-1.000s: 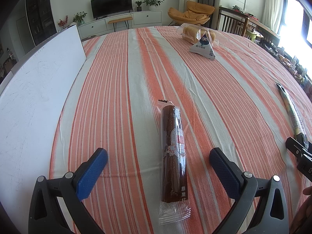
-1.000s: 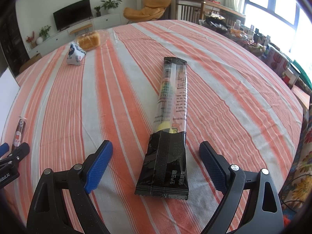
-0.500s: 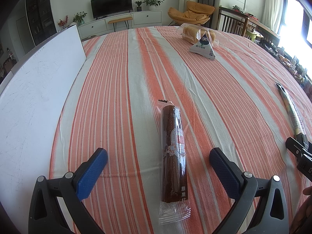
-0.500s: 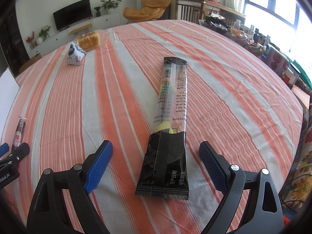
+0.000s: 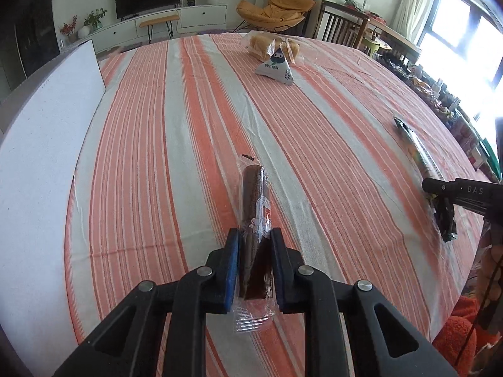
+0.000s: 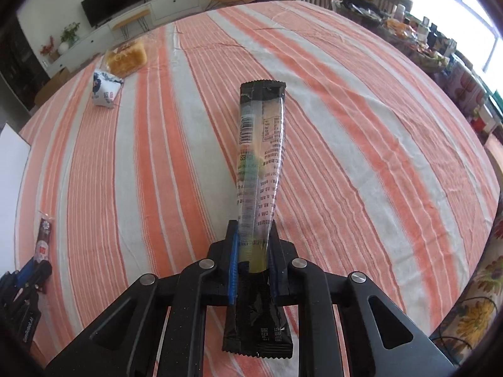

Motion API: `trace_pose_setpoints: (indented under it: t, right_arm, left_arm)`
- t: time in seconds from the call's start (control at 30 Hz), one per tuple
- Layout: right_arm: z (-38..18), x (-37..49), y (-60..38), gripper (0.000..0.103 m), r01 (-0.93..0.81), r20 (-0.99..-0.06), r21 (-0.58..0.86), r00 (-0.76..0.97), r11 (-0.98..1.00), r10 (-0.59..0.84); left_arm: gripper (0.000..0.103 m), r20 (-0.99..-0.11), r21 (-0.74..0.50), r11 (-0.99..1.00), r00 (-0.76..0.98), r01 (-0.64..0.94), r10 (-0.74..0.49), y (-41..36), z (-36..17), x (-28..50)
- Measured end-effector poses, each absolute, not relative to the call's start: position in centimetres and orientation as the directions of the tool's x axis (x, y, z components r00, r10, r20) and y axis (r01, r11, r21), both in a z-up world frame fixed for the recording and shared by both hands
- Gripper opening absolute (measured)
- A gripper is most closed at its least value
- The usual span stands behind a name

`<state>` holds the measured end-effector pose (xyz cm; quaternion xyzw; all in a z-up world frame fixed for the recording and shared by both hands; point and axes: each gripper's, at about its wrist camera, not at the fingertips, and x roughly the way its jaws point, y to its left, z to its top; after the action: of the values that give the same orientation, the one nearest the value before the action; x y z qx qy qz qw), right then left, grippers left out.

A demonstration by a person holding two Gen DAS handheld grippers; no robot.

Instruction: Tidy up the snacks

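Observation:
My left gripper [image 5: 254, 238] is shut on a brown snack stick in a clear wrapper [image 5: 254, 201]; its far end points away over the striped cloth. My right gripper [image 6: 253, 235] is shut on a long black-and-clear snack packet [image 6: 261, 150], whose far end tilts up off the cloth. In the left wrist view the right gripper [image 5: 441, 201] and that packet [image 5: 418, 150] show at the right edge. The right wrist view has the left gripper [image 6: 33, 267] and the brown stick [image 6: 44, 235] at its lower left.
A round table under an orange-and-white striped cloth [image 5: 188, 119]. A white triangular snack pack [image 5: 278, 67] and a bagged bread loaf [image 5: 261, 42] lie at the far side. A white board [image 5: 41, 144] stands along the left. Cluttered shelves [image 6: 440, 50] line the right.
Both grippers went from wide open to shut: the left on the brown stick, the right on the black packet. Both snacks' near ends have come up and both views have tilted.

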<state>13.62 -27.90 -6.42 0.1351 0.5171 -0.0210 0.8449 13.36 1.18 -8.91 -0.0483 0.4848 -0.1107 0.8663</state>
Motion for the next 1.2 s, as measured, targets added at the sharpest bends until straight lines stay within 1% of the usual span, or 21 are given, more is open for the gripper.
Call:
trace_pose_setpoints:
  t: [0.1, 0.2, 0.3, 0.37, 0.43, 0.5, 0.57, 0.63, 0.67, 0.7, 0.73, 0.77, 0.8, 0.83, 0.87, 0.9, 0.97, 1.03, 1.07, 1.1, 1.2]
  right_arm:
    - [-6.6, 10.5, -29.9, 0.015, 0.199, -0.826, 0.407, 0.497, 0.892, 0.266]
    - [-6.1, 7.8, -29.8, 0.015, 0.188, -0.758, 0.55, 0.521, 0.814, 0.392]
    - [-3.2, 6.6, -26.7, 0.015, 0.104, -0.694, 0.622, 0.533, 0.776, 0.484]
    - [0.3, 6.4, -22.4, 0.015, -0.009, -0.656, 0.633, 0.526, 0.774, 0.541]
    - [3.7, 6.4, -17.2, 0.015, -0.134, -0.614, 0.644, 0.497, 0.753, 0.613]
    - [6.7, 6.0, -11.1, 0.015, -0.27, -0.584, 0.635, 0.445, 0.724, 0.679]
    - [8.7, 5.3, -5.0, 0.015, -0.388, -0.568, 0.616, 0.384, 0.686, 0.728]
    - [9.4, 4.6, 0.4, 0.015, -0.469, -0.566, 0.6, 0.324, 0.649, 0.758]
    - [9.3, 4.4, 2.8, 0.015, -0.501, -0.575, 0.584, 0.3, 0.639, 0.761]
    - [9.0, 4.1, 5.1, 0.015, -0.528, -0.586, 0.567, 0.282, 0.633, 0.76]
    - [8.6, 3.9, 6.8, 0.016, -0.546, -0.588, 0.559, 0.27, 0.624, 0.763]
    - [8.1, 3.7, 8.2, 0.022, -0.56, -0.582, 0.557, 0.262, 0.613, 0.77]
    - [7.4, 3.5, 9.1, 0.032, -0.577, -0.585, 0.549, 0.252, 0.605, 0.771]
    - [6.8, 3.4, 9.8, 0.052, -0.59, -0.598, 0.53, 0.249, 0.609, 0.762]
    - [6.4, 3.3, 10.0, 0.059, -0.599, -0.612, 0.499, 0.268, 0.626, 0.744]
    - [6.1, 3.2, 9.6, 0.061, -0.603, -0.62, 0.464, 0.301, 0.649, 0.724]
    - [5.6, 3.3, 7.5, 0.061, -0.601, -0.621, 0.408, 0.369, 0.687, 0.691]
    - [4.5, 4.2, 4.1, 0.065, -0.559, -0.636, 0.346, 0.45, 0.753, 0.627]
    - [3.9, 4.7, 2.3, 0.07, -0.528, -0.645, 0.309, 0.495, 0.791, 0.582]
    - [2.9, 5.4, 0.2, 0.072, -0.479, -0.658, 0.259, 0.548, 0.838, 0.517]
    - [-0.8, 7.7, -6.4, 0.073, -0.28, -0.713, 0.079, 0.655, 0.957, 0.251]
  left_arm:
    - [0.019, -0.784, -0.345, 0.928, 0.498, 0.145, -0.369, 2.6, -7.4, 11.0]
    - [0.019, -0.741, -0.443, 0.88, 0.483, 0.171, -0.467, 3.4, -5.1, 8.6]
    - [0.019, -0.668, -0.511, 0.832, 0.509, 0.217, -0.543, 5.3, -1.0, 5.8]
    - [0.019, -0.623, -0.521, 0.822, 0.556, 0.228, -0.55, 7.6, 1.9, 4.0]
    - [0.019, -0.59, -0.518, 0.831, 0.619, 0.202, -0.518, 11.1, 4.4, 2.3]
    - [0.019, -0.581, -0.492, 0.861, 0.686, 0.131, -0.437, 15.4, 6.1, 0.9]
    - [0.019, -0.599, -0.435, 0.9, 0.741, 0.017, -0.303, 19.8, 7.0, -0.4]
    - [0.019, -0.629, -0.349, 0.928, 0.767, -0.131, -0.128, 24.0, 6.8, -1.4]
    - [0.019, -0.652, -0.298, 0.93, 0.757, -0.216, -0.034, 25.8, 6.3, -1.8]
    - [0.028, -0.675, -0.246, 0.921, 0.735, -0.301, 0.06, 27.5, 5.5, -2.2]
    - [0.05, -0.689, -0.205, 0.908, 0.712, -0.365, 0.131, 28.8, 4.6, -2.5]
    - [0.065, -0.699, -0.178, 0.89, 0.691, -0.419, 0.186, 29.9, 3.7, -2.9]
    - [0.084, -0.701, -0.168, 0.868, 0.676, -0.467, 0.228, 30.8, 2.7, -3.3]
    - [0.087, -0.697, -0.171, 0.848, 0.67, -0.501, 0.255, 31.4, 2.1, -3.8]
    - [0.087, -0.697, -0.178, 0.831, 0.664, -0.527, 0.271, 31.6, 1.4, -4.1]
    - [0.087, -0.701, -0.184, 0.825, 0.66, -0.534, 0.271, 31.6, 0.8, -4.2]
    - [0.088, -0.7, -0.195, 0.838, 0.671, -0.509, 0.245, 30.8, 0.4, -3.8]
    - [0.088, -0.69, -0.184, 0.872, 0.691, -0.454, 0.214, 28.8, 0.6, -2.8]
    - [0.088, -0.684, -0.181, 0.89, 0.704, -0.418, 0.191, 27.7, 1.0, -2.3]
    - [0.089, -0.677, -0.183, 0.909, 0.719, -0.375, 0.16, 25.9, 1.4, -2.0]
    - [0.09, -0.655, -0.218, 0.951, 0.755, -0.217, 0.022, 20.1, 2.6, -0.1]
